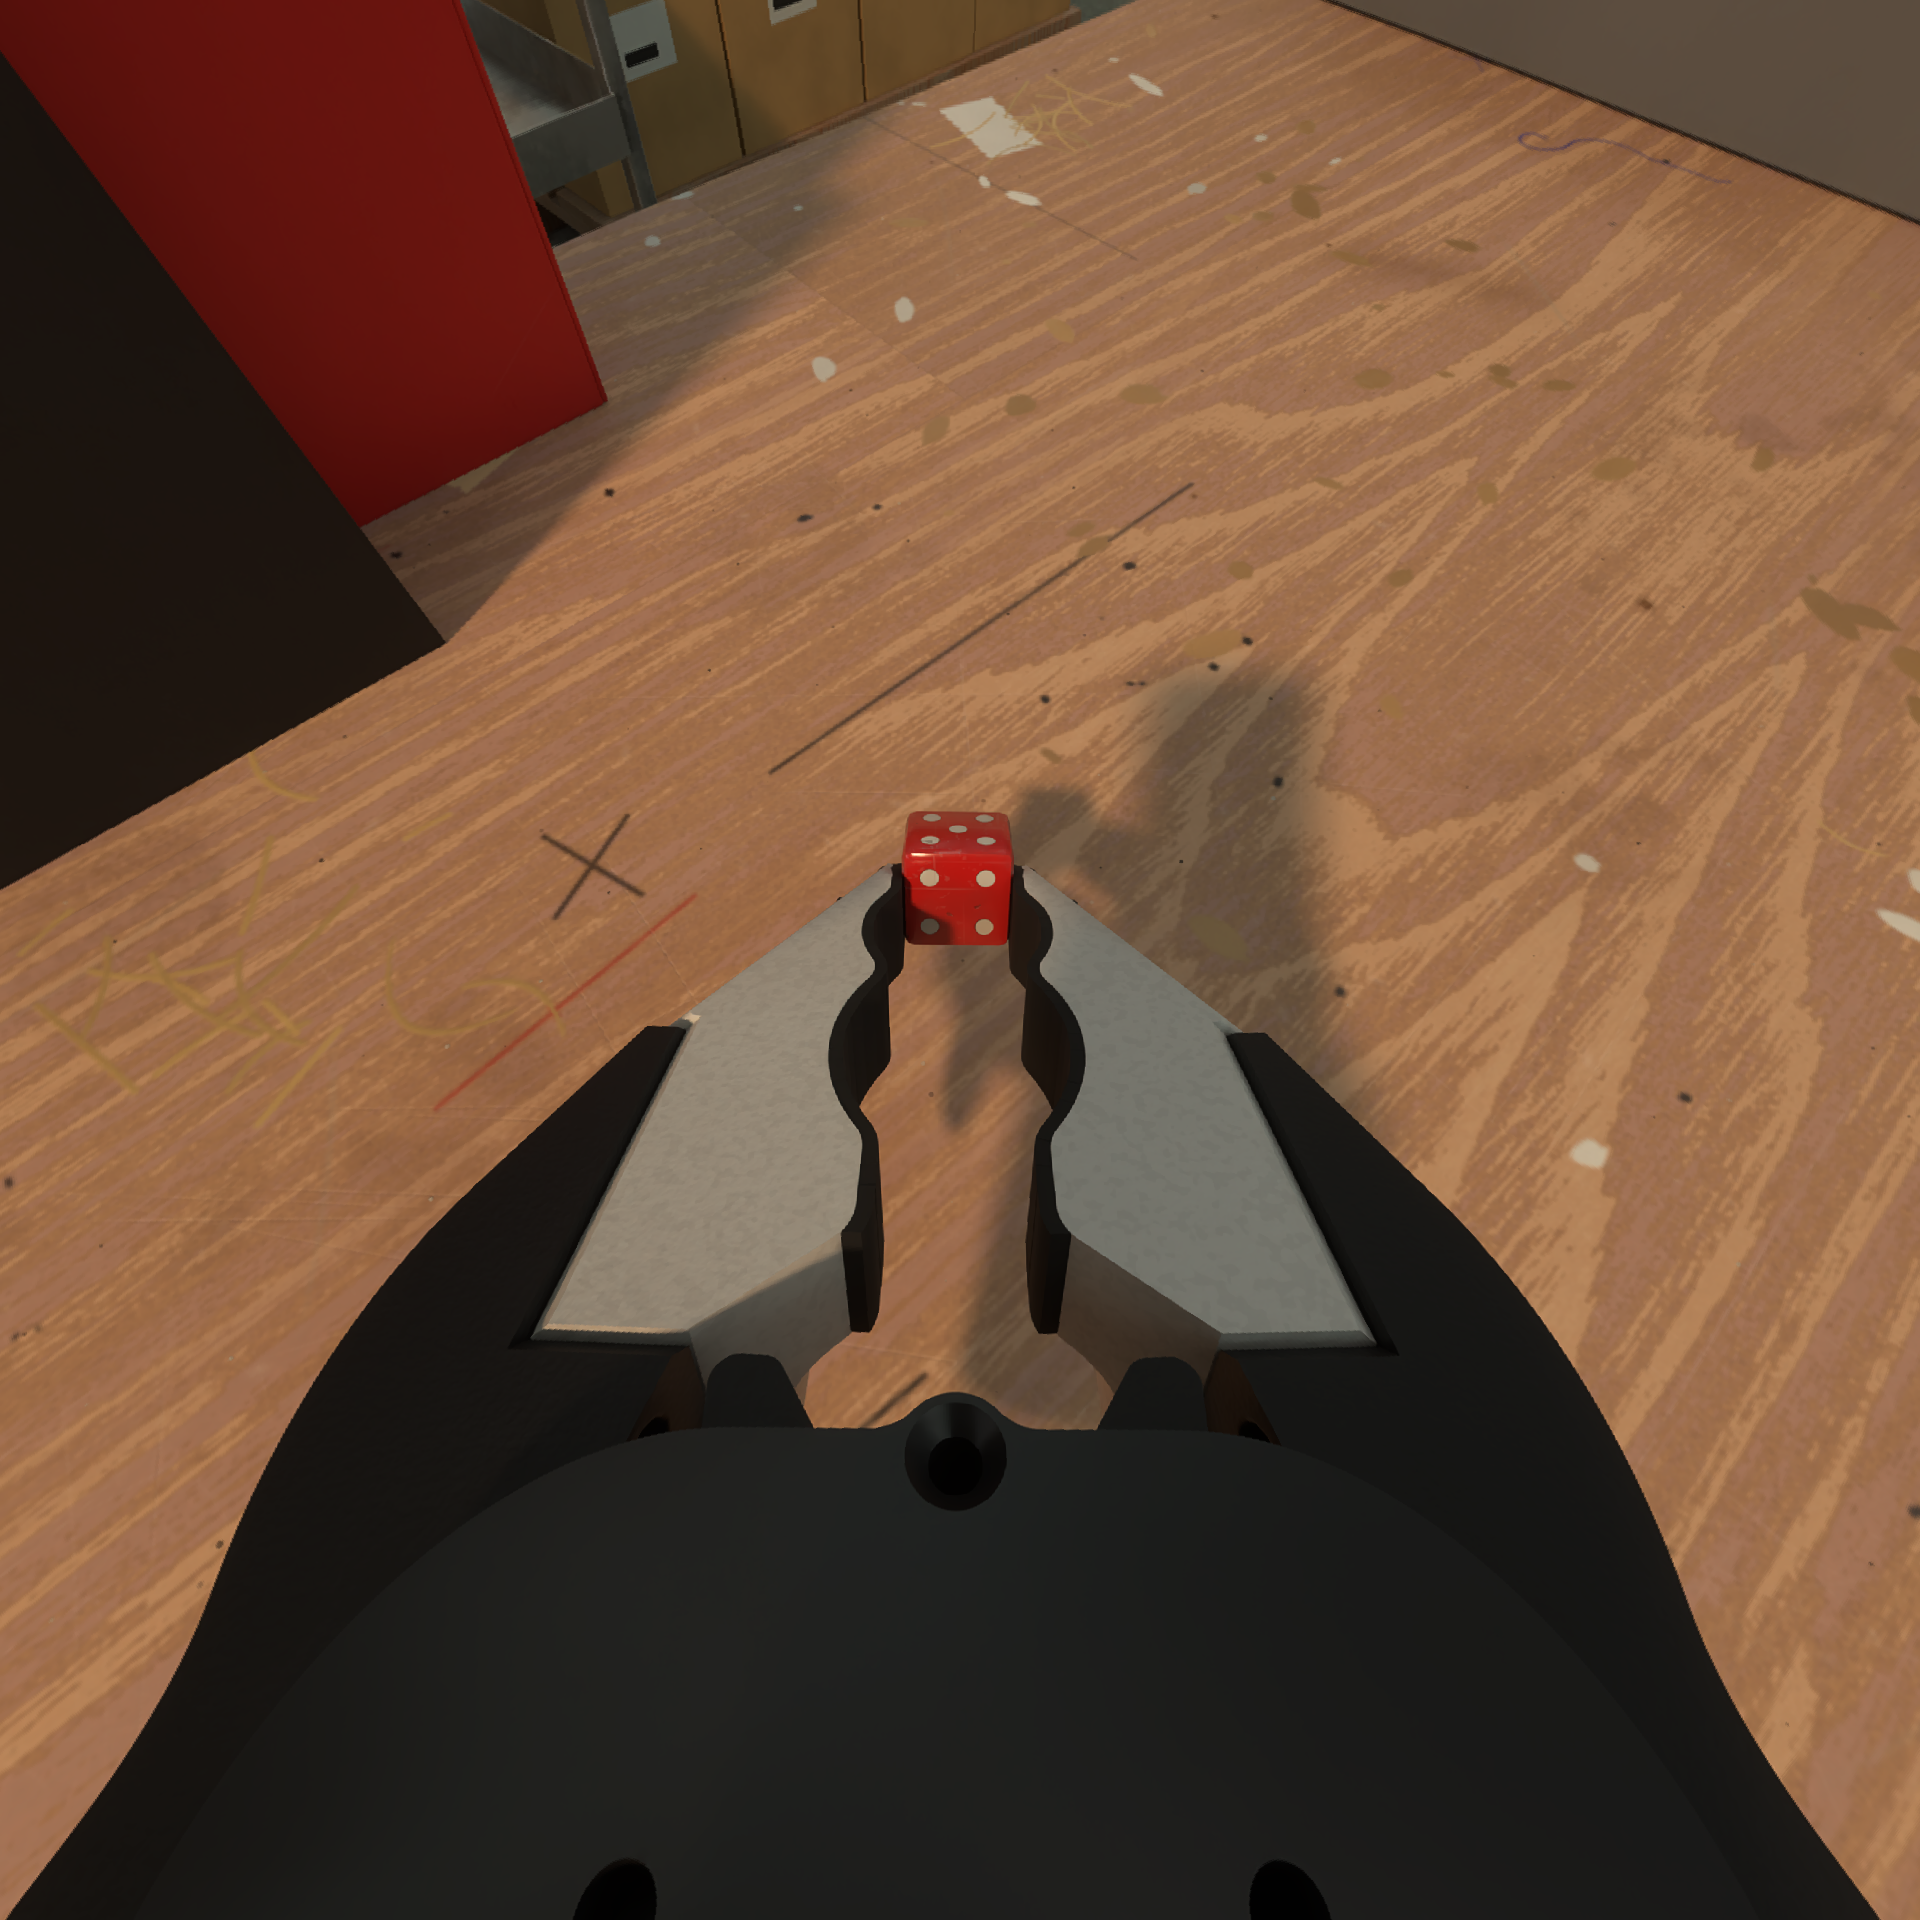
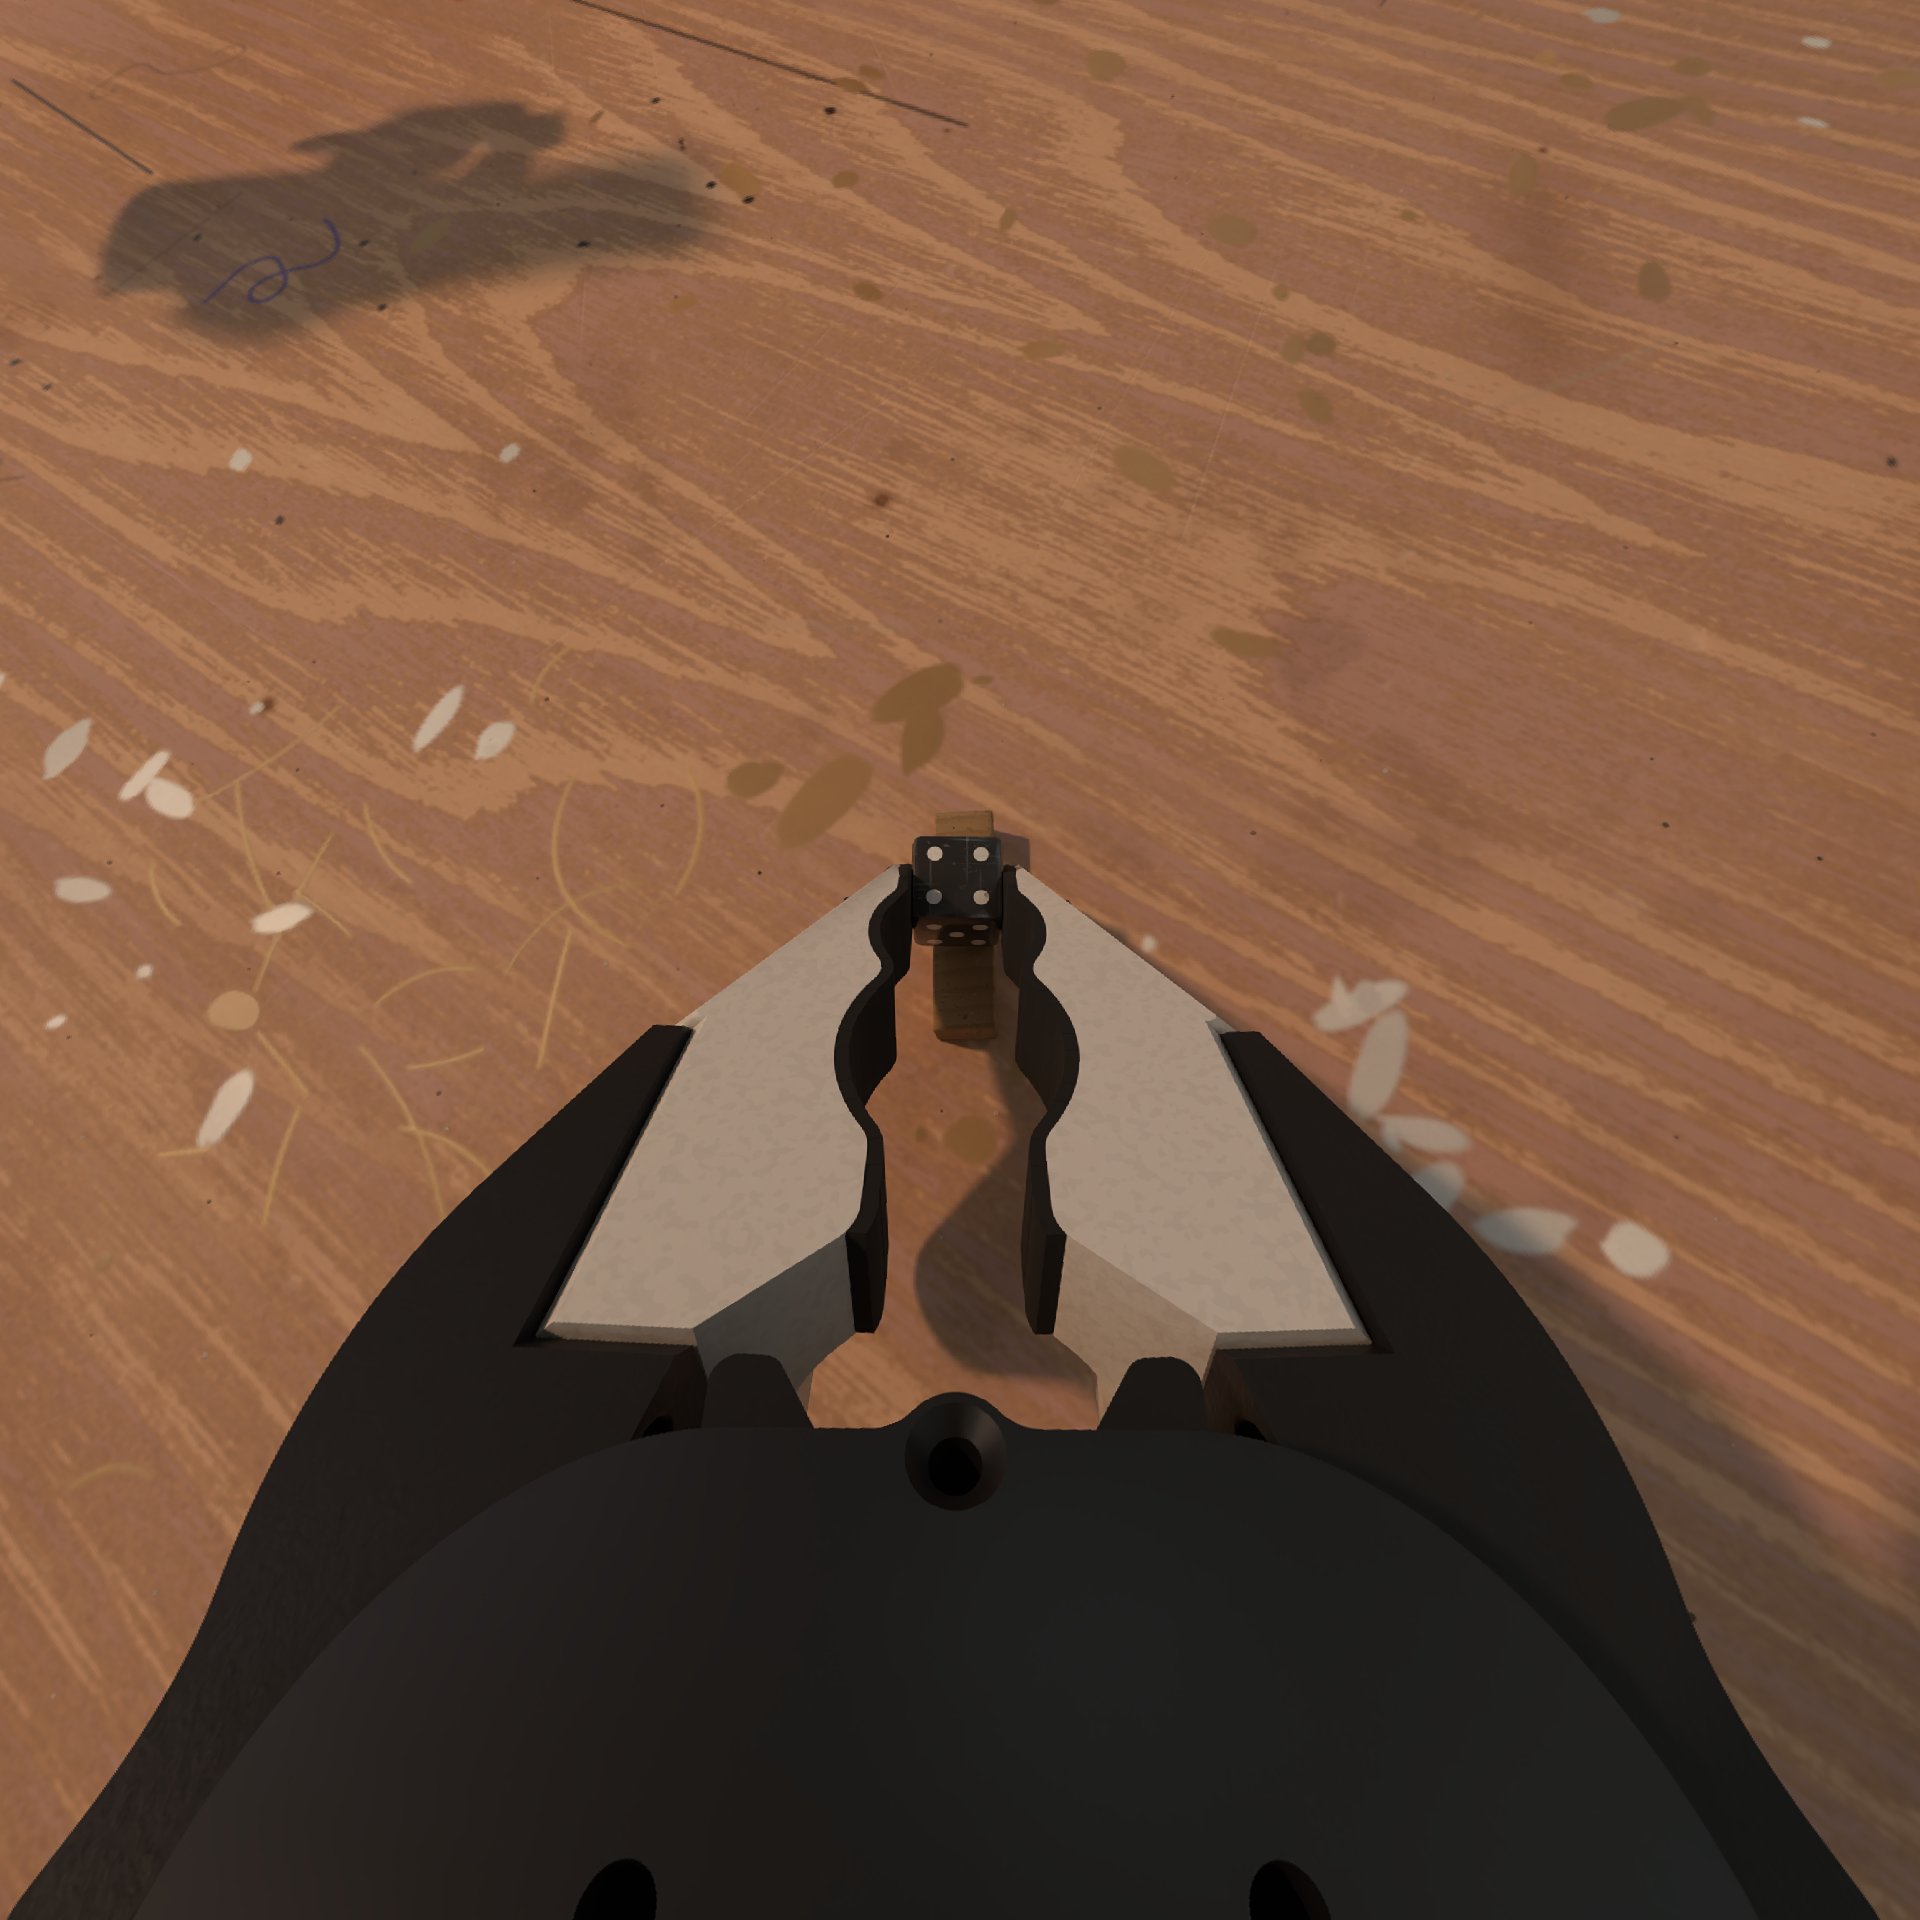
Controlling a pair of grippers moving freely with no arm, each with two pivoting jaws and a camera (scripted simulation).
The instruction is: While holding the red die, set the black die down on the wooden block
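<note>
Between right gripper (image 2: 957,894) fingers, black die (image 2: 956,891) over wooden block (image 2: 962,992) lengthwise; left gripper (image 1: 957,883) pinching red die (image 1: 957,879).

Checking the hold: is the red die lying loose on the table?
No, the red die is clamped between the fingertips of the left hand-held gripper.

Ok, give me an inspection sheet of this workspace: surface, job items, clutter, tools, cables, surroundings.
Surface: wooden tabletop, grain heavily marked with pale and tan paint flecks, pencil lines and scribbles.
Job's things: red die gripped at the fingertips, clear of the table; black die gripped directly over the wooden block, contact cannot be told.
Clutter: nothing seen.
Tools: left tool shut on the red die; right tool shut on the black die.
Cables: nothing seen.
Surroundings: red cabinet and dark panel at the table's edge; cardboard boxes on a metal rack beyond.
</note>
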